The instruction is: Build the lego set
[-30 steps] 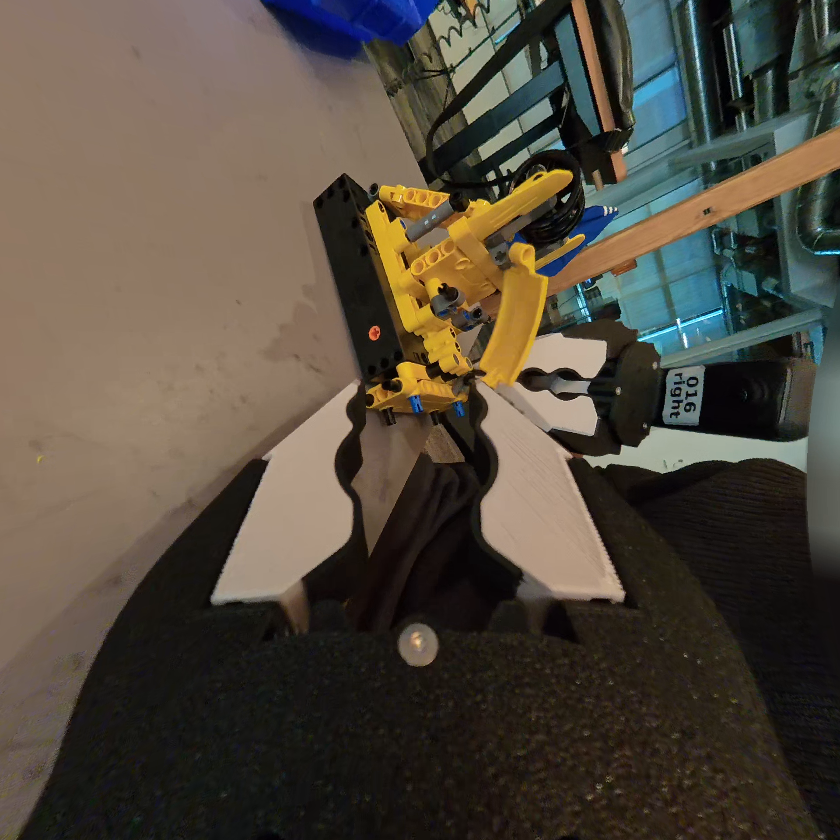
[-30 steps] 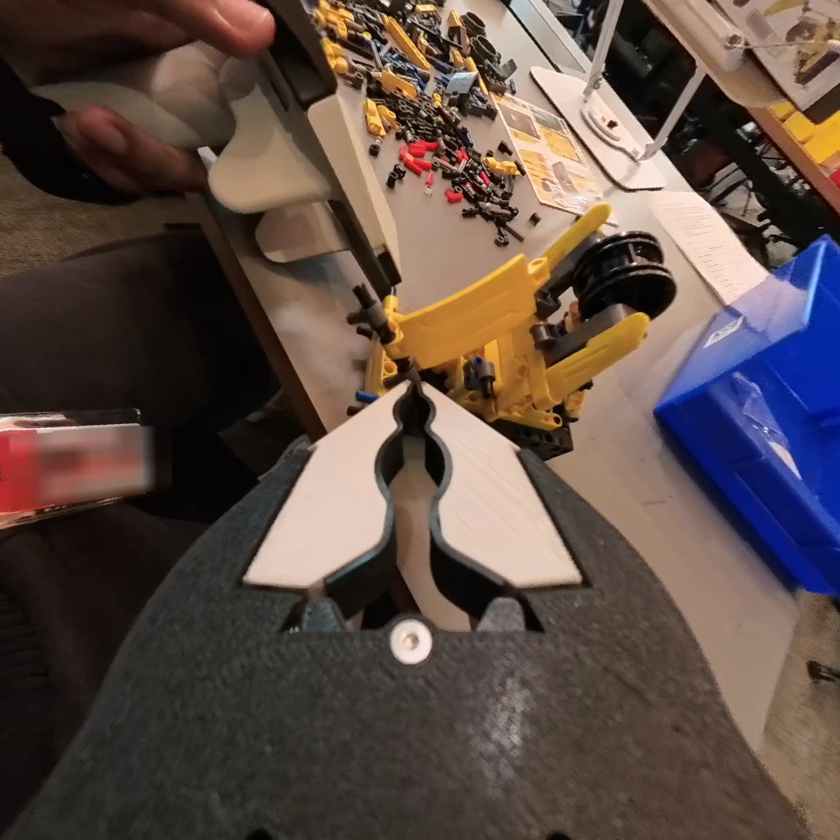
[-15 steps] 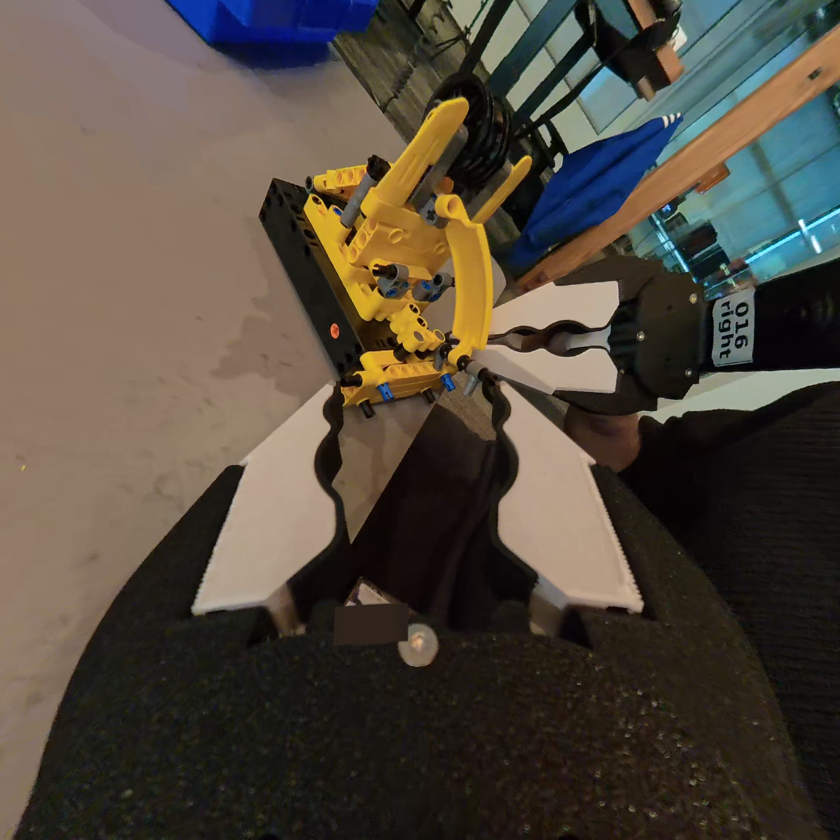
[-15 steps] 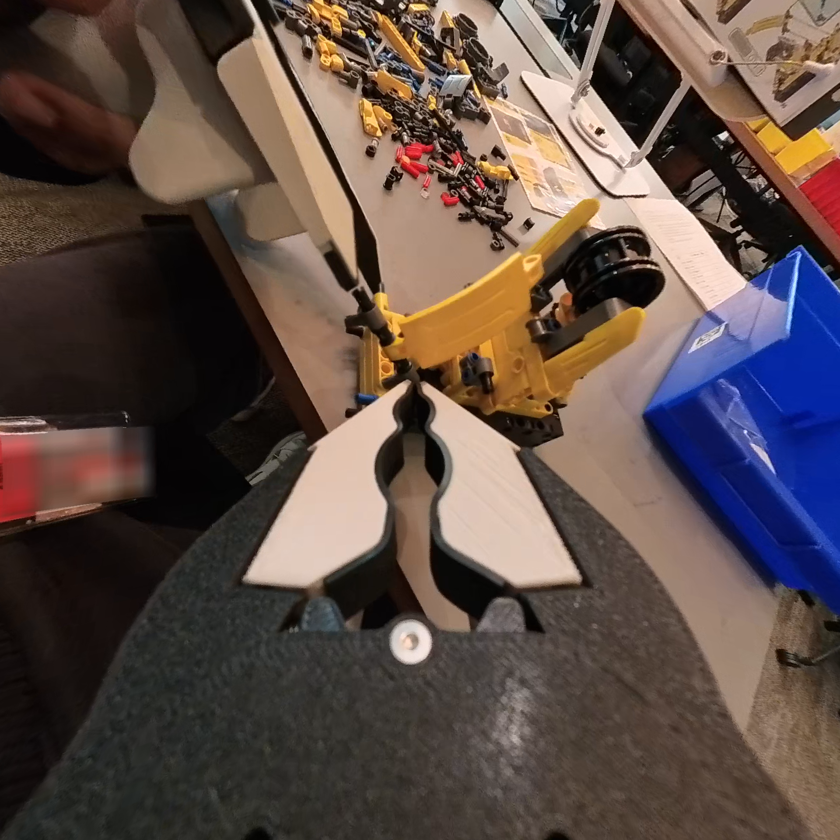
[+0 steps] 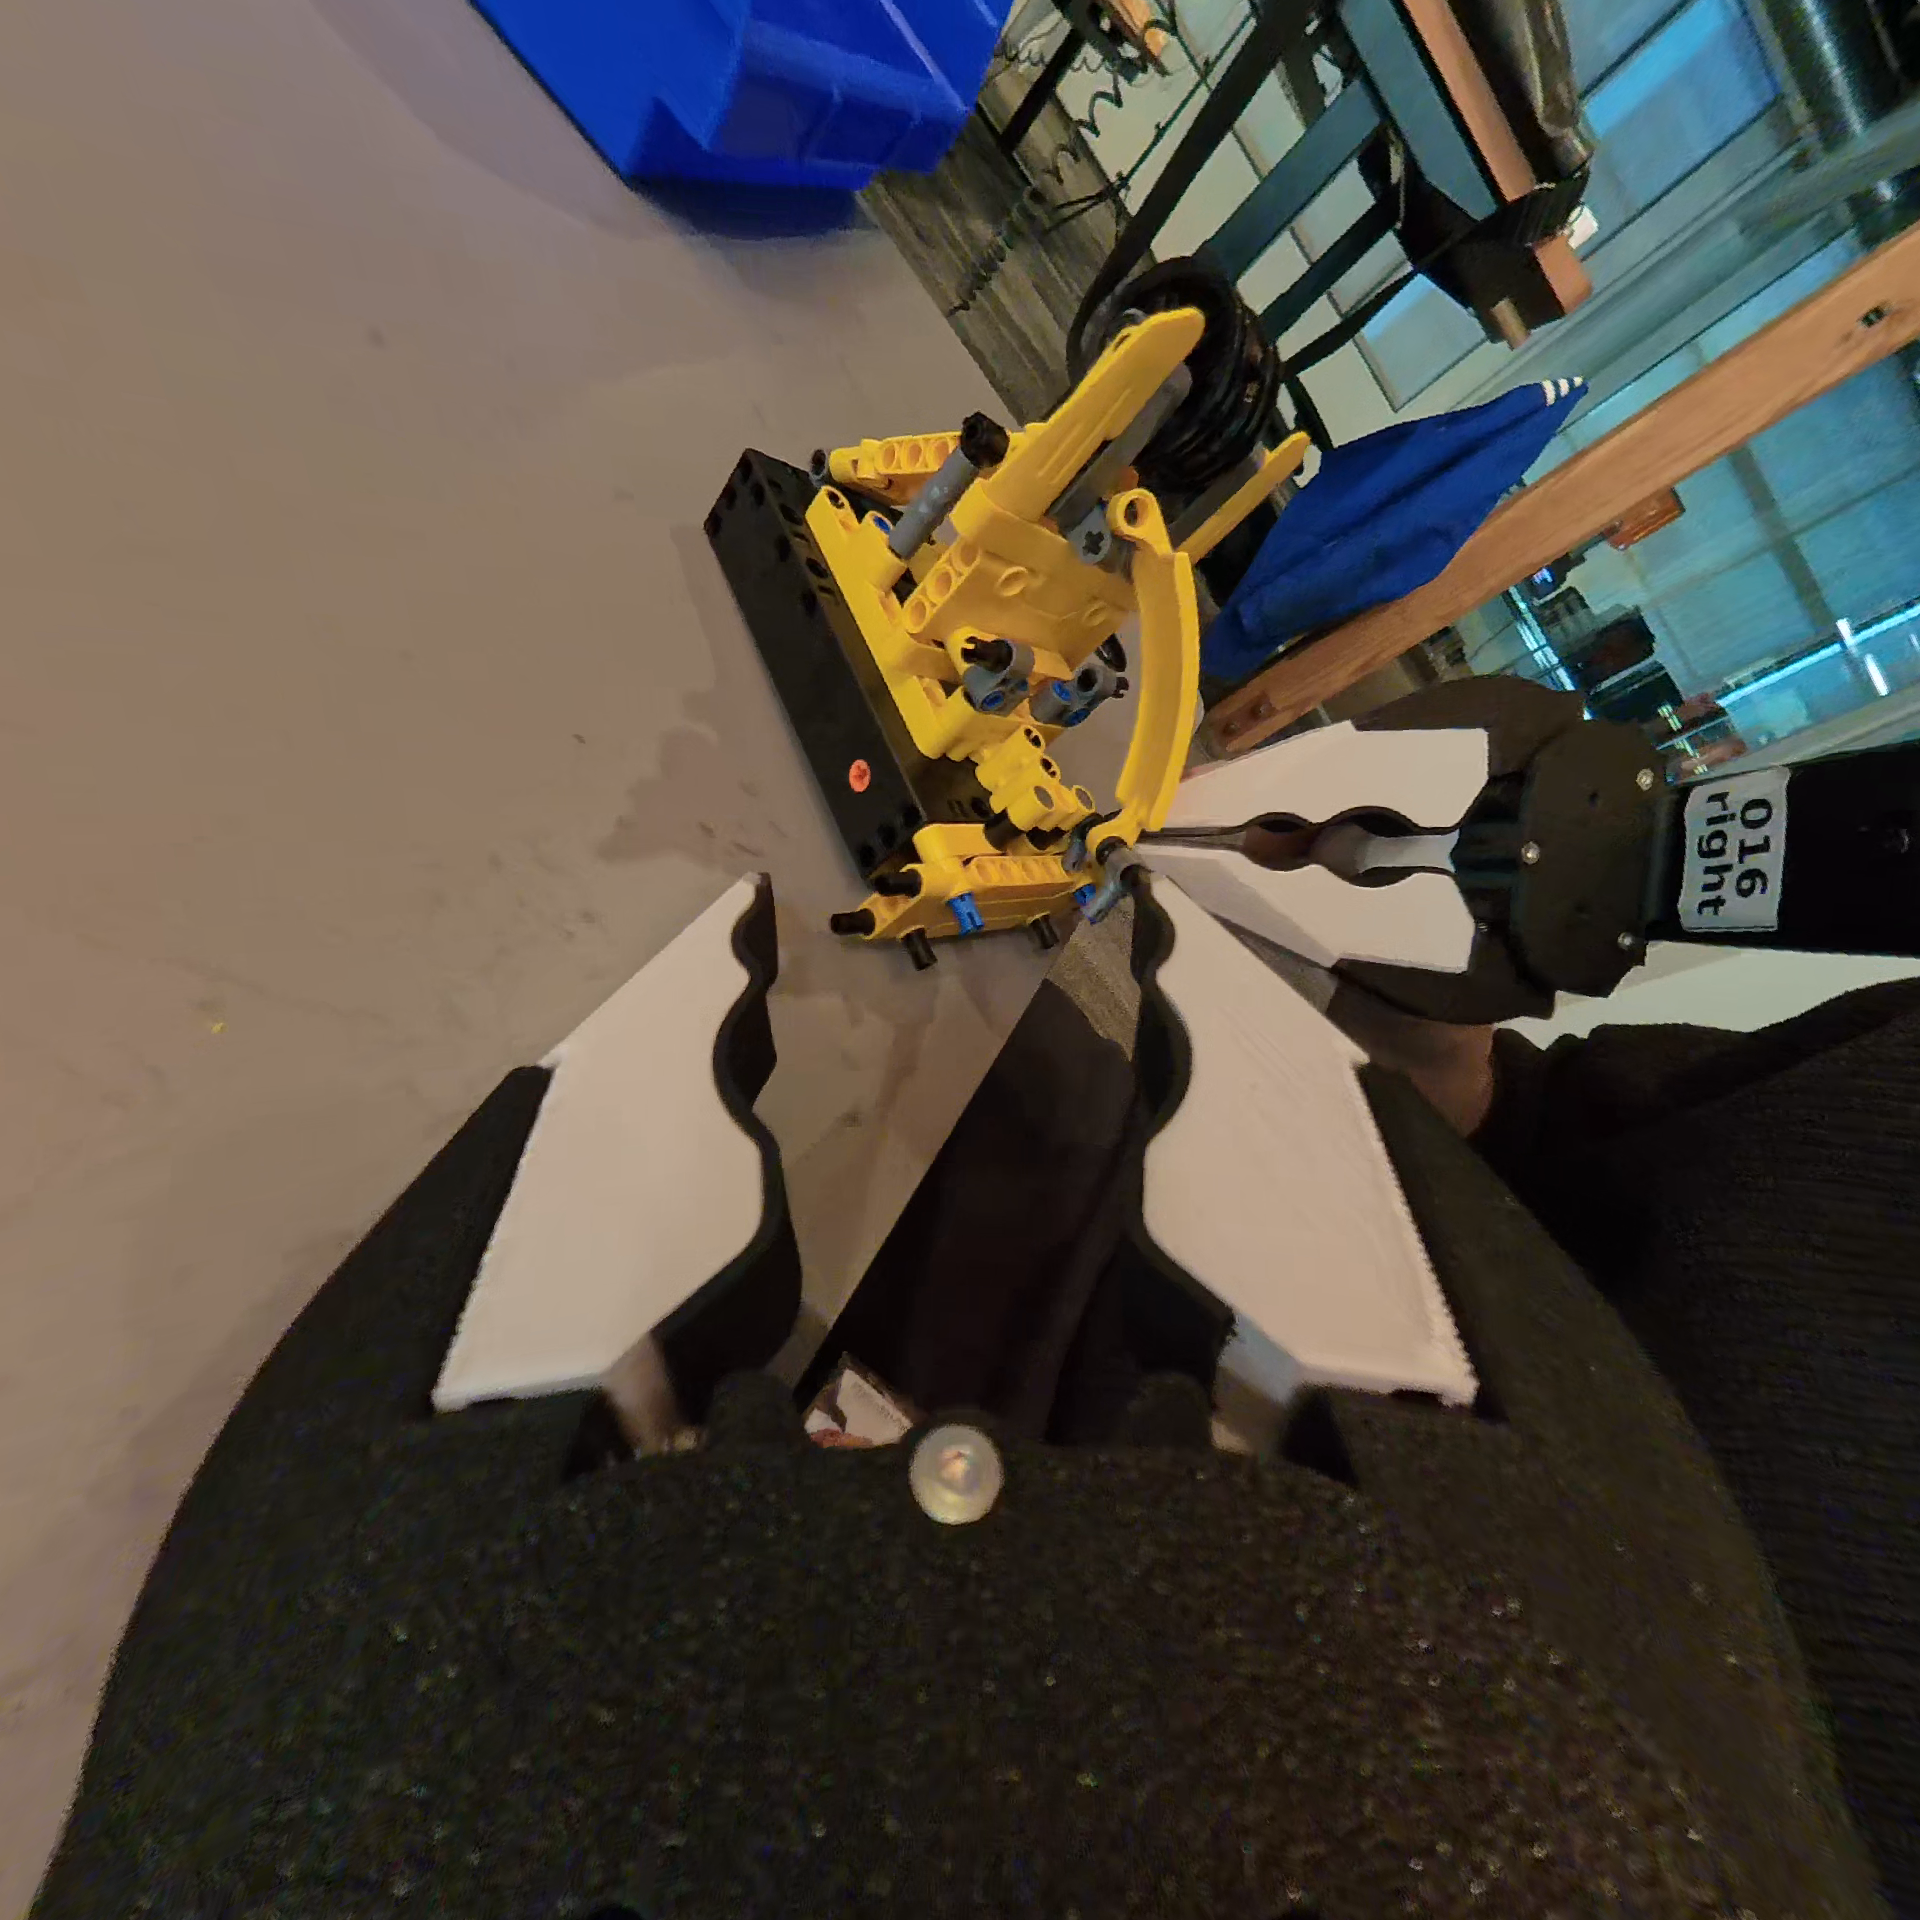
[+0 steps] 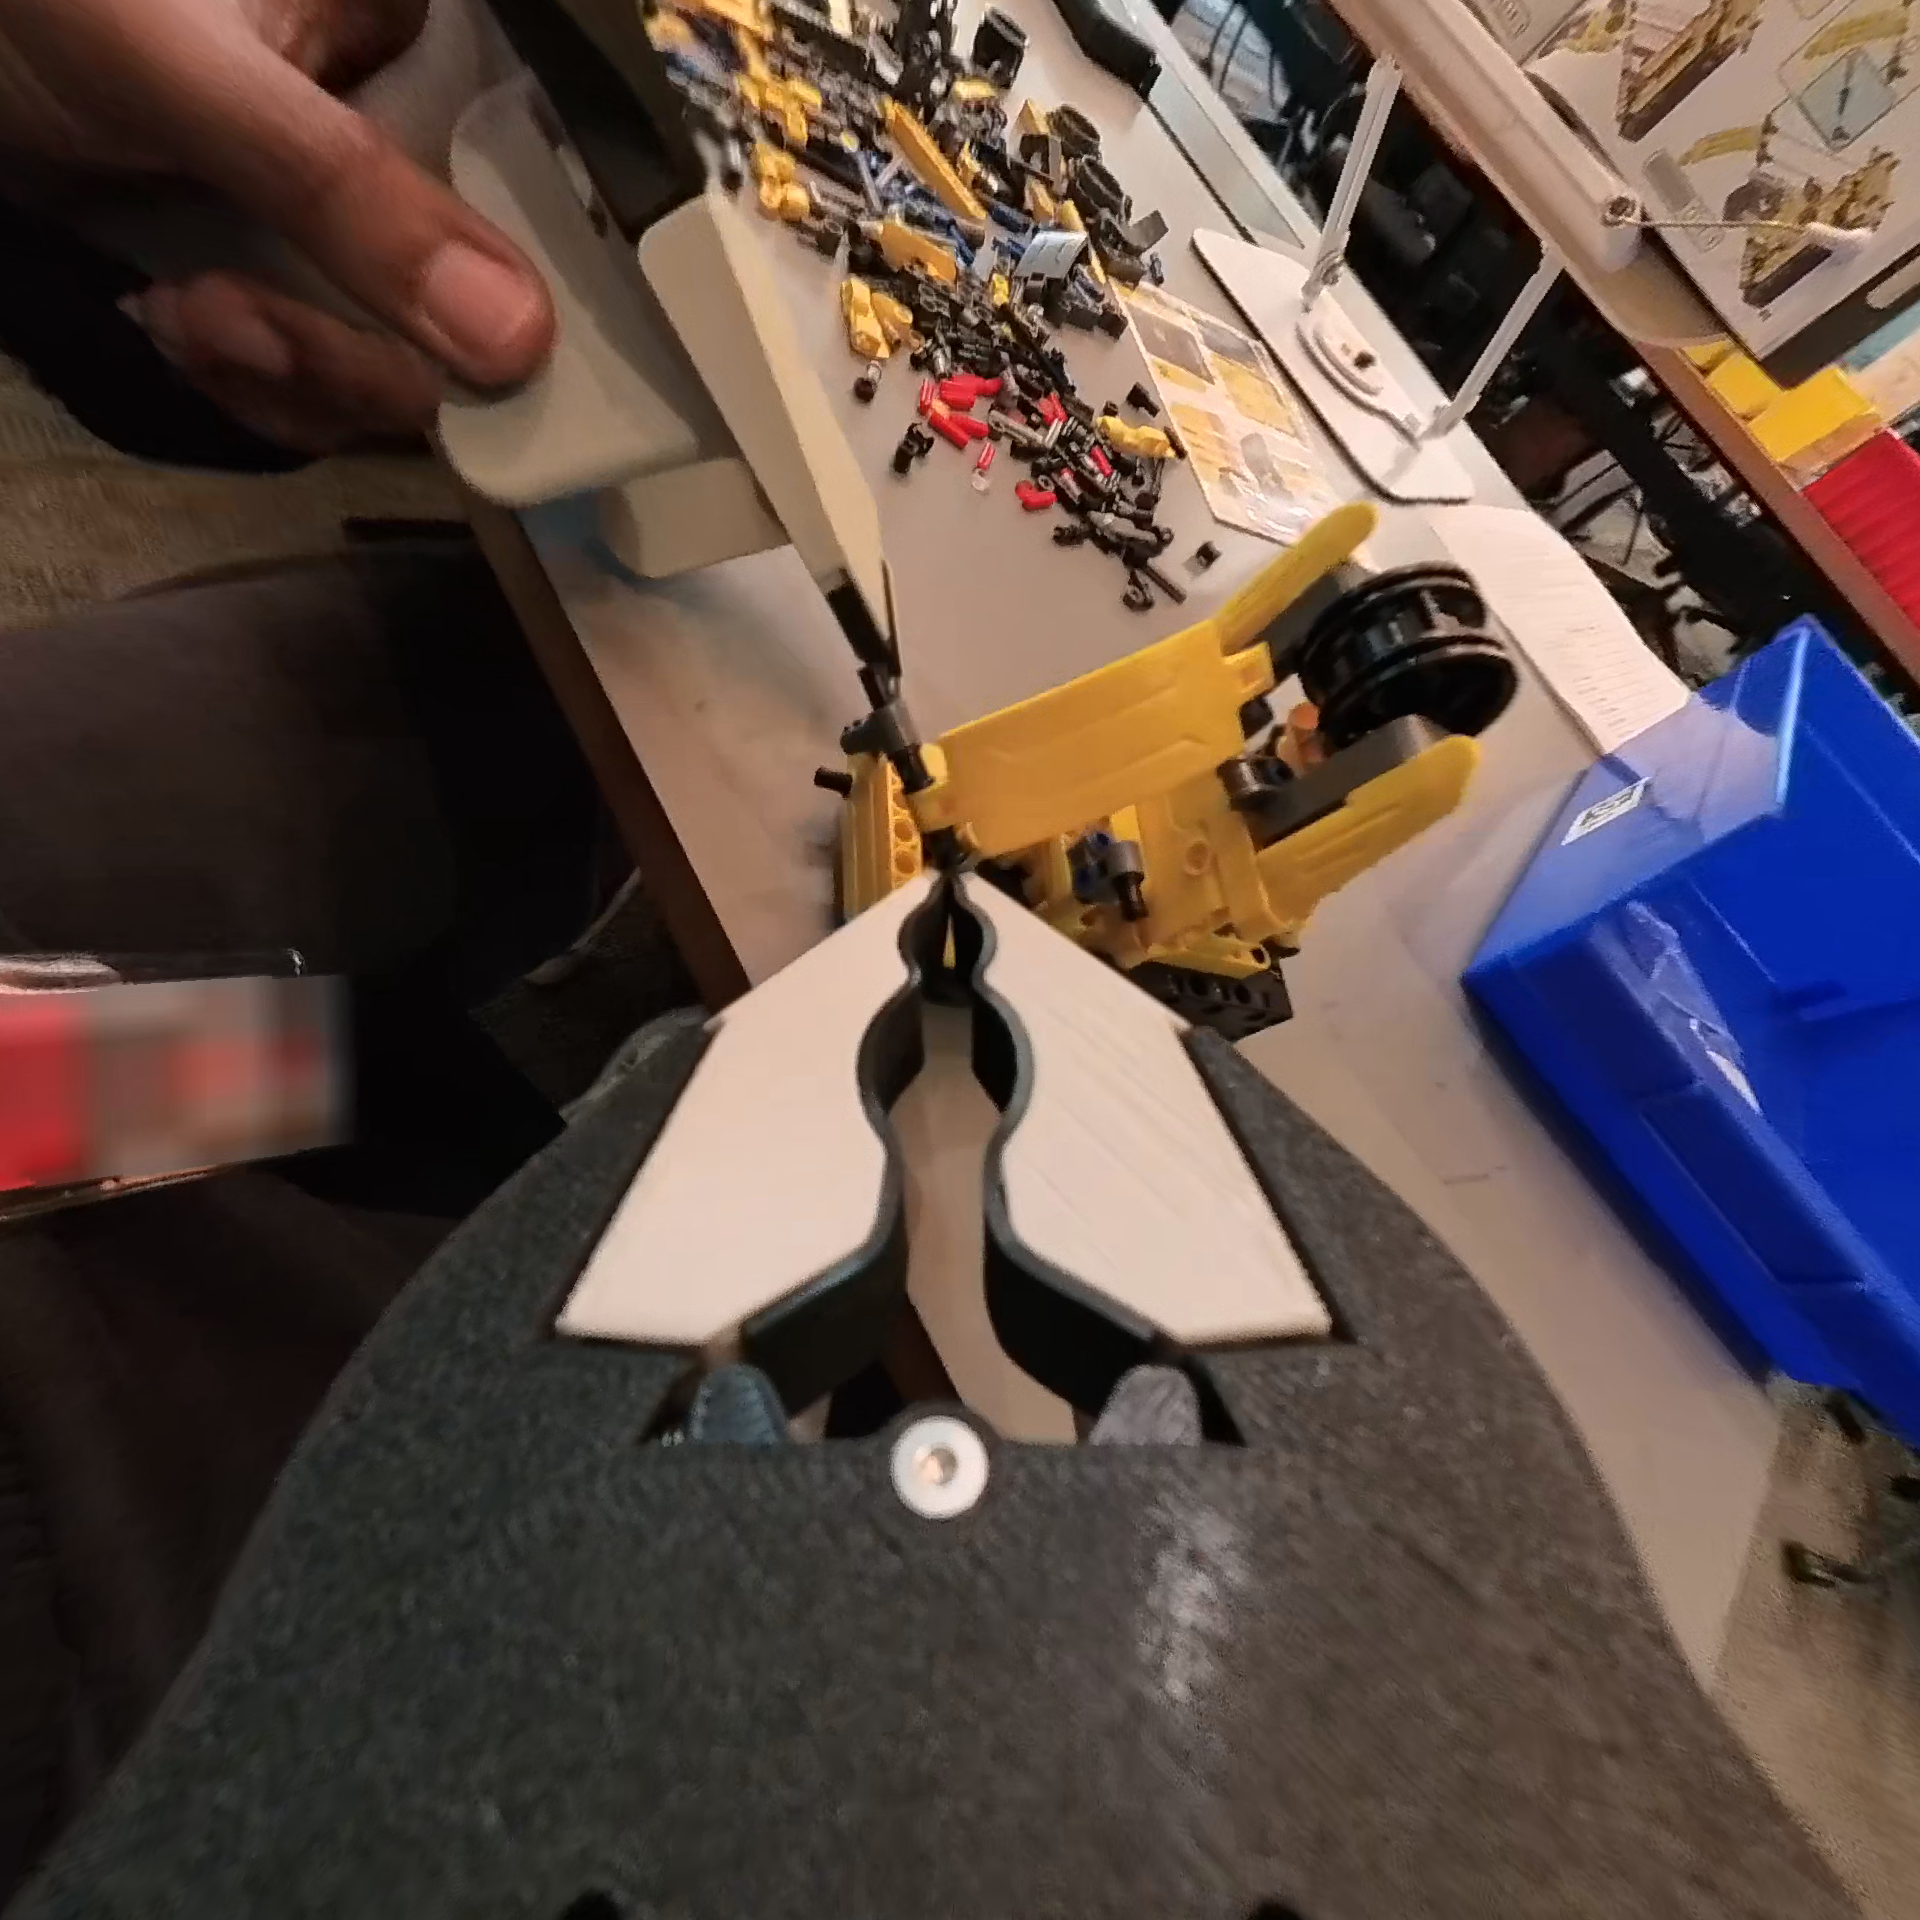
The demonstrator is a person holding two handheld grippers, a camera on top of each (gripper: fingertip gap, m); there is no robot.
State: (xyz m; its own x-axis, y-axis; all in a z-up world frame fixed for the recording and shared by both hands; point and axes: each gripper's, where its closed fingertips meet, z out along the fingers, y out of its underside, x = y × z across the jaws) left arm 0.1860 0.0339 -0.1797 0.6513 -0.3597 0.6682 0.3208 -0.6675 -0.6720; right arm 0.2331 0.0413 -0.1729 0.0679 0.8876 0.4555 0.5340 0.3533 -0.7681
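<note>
A yellow and black brick-built model with a black wheel stands on the grey table near its edge. My left gripper is open, its fingertips on either side of the model's near yellow end, not clamping it. My right gripper comes in from the right and is shut on a small pin at the lower end of the model's curved yellow panel. In the right wrist view the right gripper pinches that corner of the model. The left gripper's fingers, held by a hand, reach it from above.
A blue bin stands right of the model and shows in the left wrist view. A pile of loose small parts, a booklet and a lamp base lie farther back. The table edge runs just below the model. My right fingertips sit around 6 centimeters from my left ones.
My left gripper has opened wider and let go of the model's yellow end. The right gripper has closed in on the panel's lower corner.
</note>
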